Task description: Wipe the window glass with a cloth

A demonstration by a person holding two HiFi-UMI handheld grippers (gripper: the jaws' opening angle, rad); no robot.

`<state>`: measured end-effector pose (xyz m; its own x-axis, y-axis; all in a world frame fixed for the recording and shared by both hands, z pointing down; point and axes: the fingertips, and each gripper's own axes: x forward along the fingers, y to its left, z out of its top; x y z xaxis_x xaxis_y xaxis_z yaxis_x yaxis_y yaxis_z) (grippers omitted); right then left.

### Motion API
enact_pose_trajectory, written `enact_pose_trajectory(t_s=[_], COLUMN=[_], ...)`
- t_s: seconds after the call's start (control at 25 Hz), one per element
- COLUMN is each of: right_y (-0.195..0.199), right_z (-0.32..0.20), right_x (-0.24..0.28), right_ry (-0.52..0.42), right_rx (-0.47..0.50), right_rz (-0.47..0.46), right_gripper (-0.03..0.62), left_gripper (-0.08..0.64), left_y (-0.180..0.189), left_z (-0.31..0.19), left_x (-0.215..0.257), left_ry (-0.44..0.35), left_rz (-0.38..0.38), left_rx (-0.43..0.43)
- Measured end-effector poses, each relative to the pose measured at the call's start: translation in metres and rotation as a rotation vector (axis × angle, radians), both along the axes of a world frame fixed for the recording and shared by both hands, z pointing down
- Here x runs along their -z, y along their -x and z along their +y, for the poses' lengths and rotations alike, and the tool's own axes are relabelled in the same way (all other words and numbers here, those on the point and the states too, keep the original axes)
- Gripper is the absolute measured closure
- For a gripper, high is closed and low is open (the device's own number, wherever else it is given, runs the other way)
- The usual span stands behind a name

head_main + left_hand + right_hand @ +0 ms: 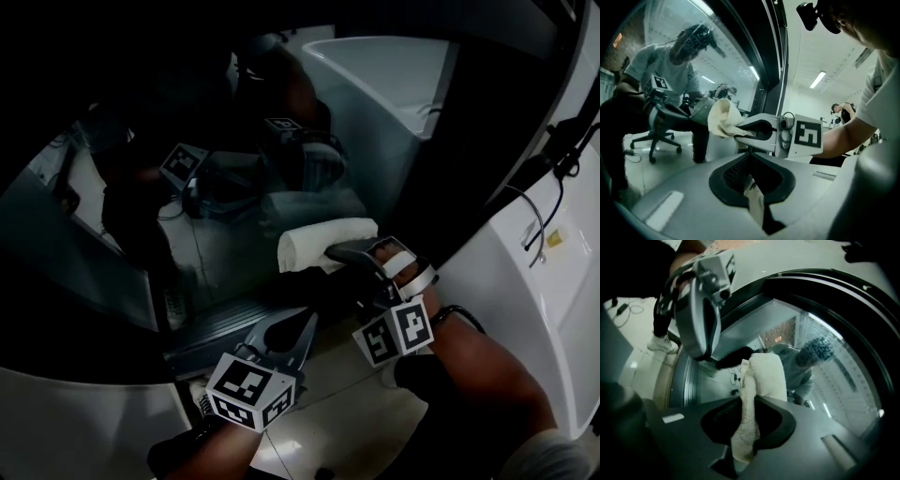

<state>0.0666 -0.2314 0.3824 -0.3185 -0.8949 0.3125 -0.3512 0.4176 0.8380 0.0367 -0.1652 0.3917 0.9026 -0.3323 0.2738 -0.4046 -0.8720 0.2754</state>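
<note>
Head view, right tongs (349, 255): clamped on a rolled white terry cloth (317, 244), which is pressed to the window glass (225, 262).
Left gripper view, left tongs (751, 186): dark jaws drawn together, gripping nothing.
Right gripper view, cloth: fuzzy strip pinched between the jaws, thick roll against the curved glass.

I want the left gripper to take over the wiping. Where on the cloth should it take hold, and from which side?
Probably the thick rolled end of the cloth, approached from the person's left, alongside the window glass. That roll sticks out free beyond the right gripper, whose fingers pinch the thinner tail, so only that end offers room.
</note>
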Motion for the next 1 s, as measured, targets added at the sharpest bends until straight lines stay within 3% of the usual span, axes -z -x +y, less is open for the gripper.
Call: enact_pose_trajectory(t_s=[0.12,0.56,1.0], right_y=[0.002,-0.033,-0.071], right_z=[0.012,0.091,0.124], right_x=[0.017,0.055,0.158], right_ry=[0.025,-0.125,-0.461], right_rx=[0.015,0.01,-0.085], right_rz=[-0.06,0.063,0.32], right_gripper=[0.529,0.531,0.531], left_gripper=[0.543,0.543,0.543], left_y=[-0.002,-0.022,-0.026], left_z=[0.008,0.072,0.091], left_x=[0.001,0.01,0.027], left_ry=[-0.005,-0.109,-0.131], left_rz=[0.002,0.044,0.078], left_rx=[-0.002,0.016,0.0])
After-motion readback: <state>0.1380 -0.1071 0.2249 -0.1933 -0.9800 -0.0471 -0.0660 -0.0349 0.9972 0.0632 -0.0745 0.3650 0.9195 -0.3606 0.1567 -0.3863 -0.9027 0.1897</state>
